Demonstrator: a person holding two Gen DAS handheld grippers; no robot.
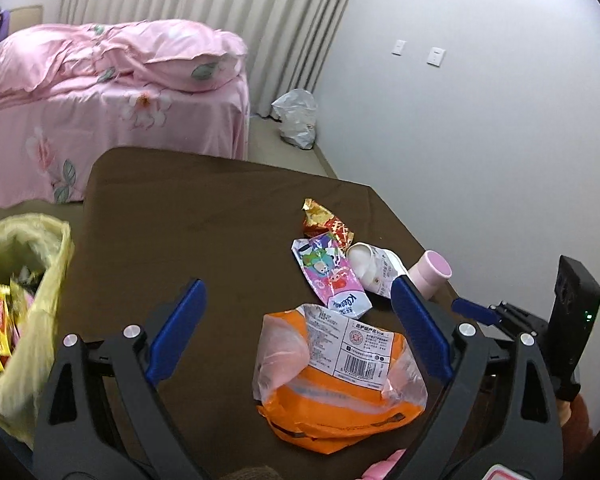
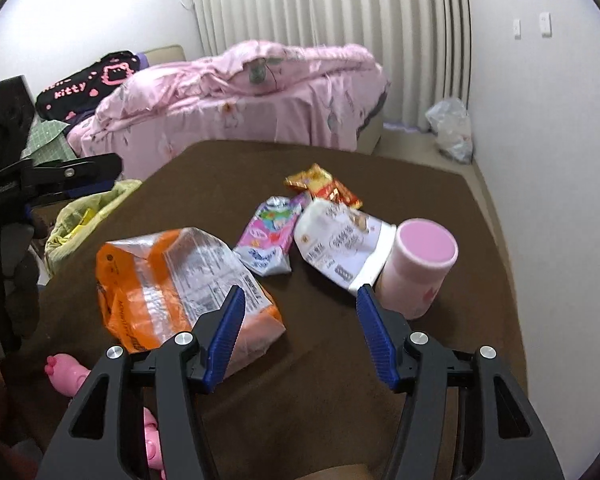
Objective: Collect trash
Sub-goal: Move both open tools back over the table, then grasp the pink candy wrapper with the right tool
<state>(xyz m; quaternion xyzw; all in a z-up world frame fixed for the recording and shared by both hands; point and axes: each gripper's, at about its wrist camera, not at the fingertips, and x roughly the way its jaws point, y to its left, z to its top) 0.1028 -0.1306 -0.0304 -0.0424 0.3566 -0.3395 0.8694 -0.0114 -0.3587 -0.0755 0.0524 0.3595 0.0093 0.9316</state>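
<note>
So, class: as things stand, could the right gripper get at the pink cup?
Probably yes. The right gripper has open, empty jaws, and the pink cup stands just ahead to its right; only the white wrapper leans against it.

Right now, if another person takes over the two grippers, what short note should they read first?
Left gripper: open, empty.
Right gripper: open, empty.
On the brown table: orange bag, pink tissue pack, red-gold wrapper, white wrapper, pink cup.
Yellow trash bag beside the table's left edge already holds some trash.
Left: bag the rest, probably the orange bag first.
</note>
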